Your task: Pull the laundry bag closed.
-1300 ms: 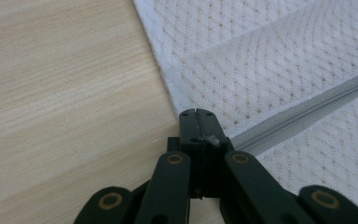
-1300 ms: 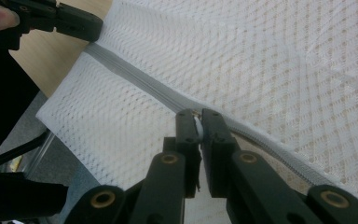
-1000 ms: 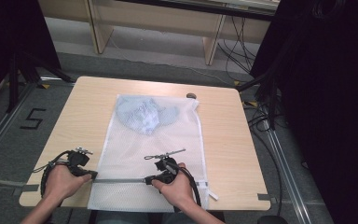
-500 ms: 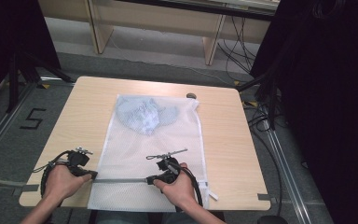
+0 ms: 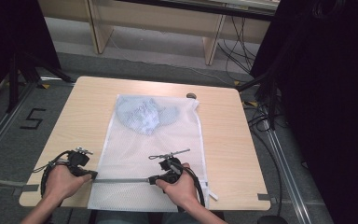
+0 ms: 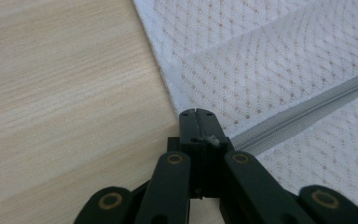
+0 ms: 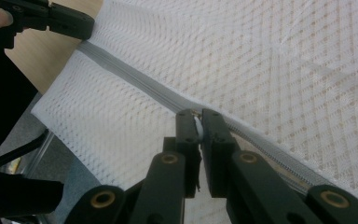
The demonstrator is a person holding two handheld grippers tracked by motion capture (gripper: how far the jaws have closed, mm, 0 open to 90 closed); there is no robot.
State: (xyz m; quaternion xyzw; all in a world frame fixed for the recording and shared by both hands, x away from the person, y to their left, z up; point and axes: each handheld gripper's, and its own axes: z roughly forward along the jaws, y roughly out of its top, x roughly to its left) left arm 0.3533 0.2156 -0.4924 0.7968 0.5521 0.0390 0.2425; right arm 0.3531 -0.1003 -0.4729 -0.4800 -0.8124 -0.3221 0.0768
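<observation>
Pinching the end of the grey zipper (image 6: 303,112) with the left gripper (image 6: 197,122) to hold the white net bag (image 5: 154,158) flat on the table (image 5: 223,135), right gripper (image 7: 198,122) squeezing the zipper pull (image 7: 198,127) mid-way, ready to slide.

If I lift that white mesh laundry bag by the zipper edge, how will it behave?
The mesh bag lies flat and creased on the table, so it will probably drape limply rather than hold shape. The bluish garment bunched at its far end will likely slide and sag the mesh. The thin weave looks light; a push would probably wrinkle it rather than slide it whole.
</observation>
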